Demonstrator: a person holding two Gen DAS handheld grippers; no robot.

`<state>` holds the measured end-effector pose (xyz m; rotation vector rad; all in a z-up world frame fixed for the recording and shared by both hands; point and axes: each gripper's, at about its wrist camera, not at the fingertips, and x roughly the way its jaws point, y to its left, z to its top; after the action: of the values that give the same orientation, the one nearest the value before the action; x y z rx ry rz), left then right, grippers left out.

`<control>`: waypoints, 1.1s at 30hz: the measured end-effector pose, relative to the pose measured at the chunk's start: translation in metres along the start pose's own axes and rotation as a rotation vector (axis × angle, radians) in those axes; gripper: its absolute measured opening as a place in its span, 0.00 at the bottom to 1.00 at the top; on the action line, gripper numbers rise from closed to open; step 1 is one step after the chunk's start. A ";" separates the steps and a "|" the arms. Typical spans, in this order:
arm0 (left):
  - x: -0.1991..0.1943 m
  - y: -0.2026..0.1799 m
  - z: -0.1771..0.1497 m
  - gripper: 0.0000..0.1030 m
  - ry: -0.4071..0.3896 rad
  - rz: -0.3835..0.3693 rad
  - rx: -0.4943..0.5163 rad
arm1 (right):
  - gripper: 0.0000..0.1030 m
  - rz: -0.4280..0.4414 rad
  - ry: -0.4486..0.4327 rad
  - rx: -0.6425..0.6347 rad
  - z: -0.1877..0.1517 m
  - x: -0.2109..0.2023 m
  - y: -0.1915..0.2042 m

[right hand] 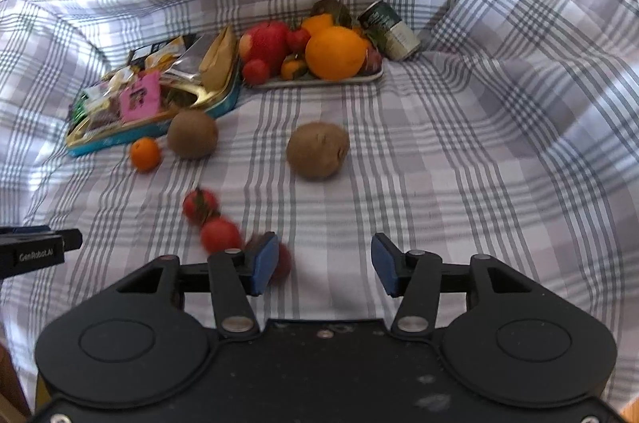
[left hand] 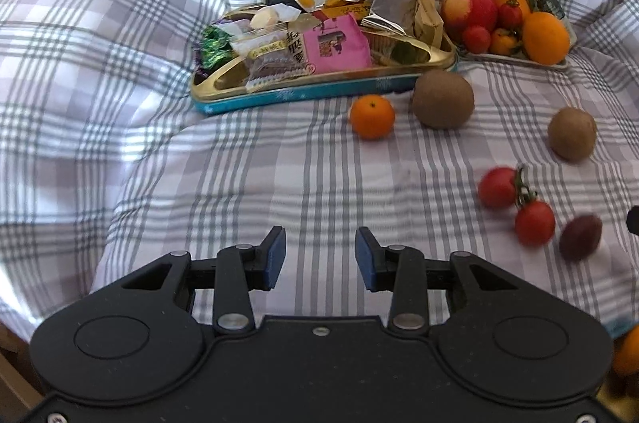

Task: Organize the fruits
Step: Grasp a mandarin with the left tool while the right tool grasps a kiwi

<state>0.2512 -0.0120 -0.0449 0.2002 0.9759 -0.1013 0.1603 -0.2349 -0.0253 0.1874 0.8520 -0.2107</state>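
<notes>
Loose fruit lies on the plaid cloth: a small orange [left hand: 372, 116] [right hand: 145, 153], two kiwis [left hand: 442, 98] [left hand: 572, 133] [right hand: 192, 134] [right hand: 318, 149], two red tomatoes [left hand: 497, 187] [left hand: 534, 222] [right hand: 199, 205] [right hand: 220, 234] and a dark plum [left hand: 580, 237] [right hand: 281, 263]. A white fruit tray [left hand: 519, 59] [right hand: 319, 82] at the back holds an apple, oranges and tomatoes. My left gripper [left hand: 320, 257] is open and empty, left of the tomatoes. My right gripper [right hand: 324, 263] is open and empty, its left finger right beside the plum.
A gold and blue tin [left hand: 303, 91] [right hand: 159, 127] full of wrapped snacks sits left of the fruit tray. A green can [right hand: 389, 29] lies right of the tray. The cloth rises in folds all around. The left gripper's side [right hand: 36, 251] shows in the right wrist view.
</notes>
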 end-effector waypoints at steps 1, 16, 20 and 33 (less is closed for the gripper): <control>0.004 0.000 0.003 0.46 0.000 -0.003 -0.002 | 0.53 -0.007 -0.003 0.000 0.005 0.006 0.000; 0.045 -0.016 0.042 0.46 -0.076 -0.035 0.027 | 0.57 -0.041 -0.015 0.019 0.052 0.083 0.001; 0.053 -0.021 0.050 0.46 -0.084 -0.045 0.032 | 0.59 -0.042 -0.007 0.012 0.055 0.095 0.001; 0.073 -0.032 0.059 0.48 -0.092 -0.072 0.063 | 0.61 -0.027 0.023 -0.018 0.055 0.122 0.006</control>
<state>0.3339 -0.0553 -0.0774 0.2162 0.8890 -0.2053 0.2796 -0.2564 -0.0821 0.1618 0.8791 -0.2270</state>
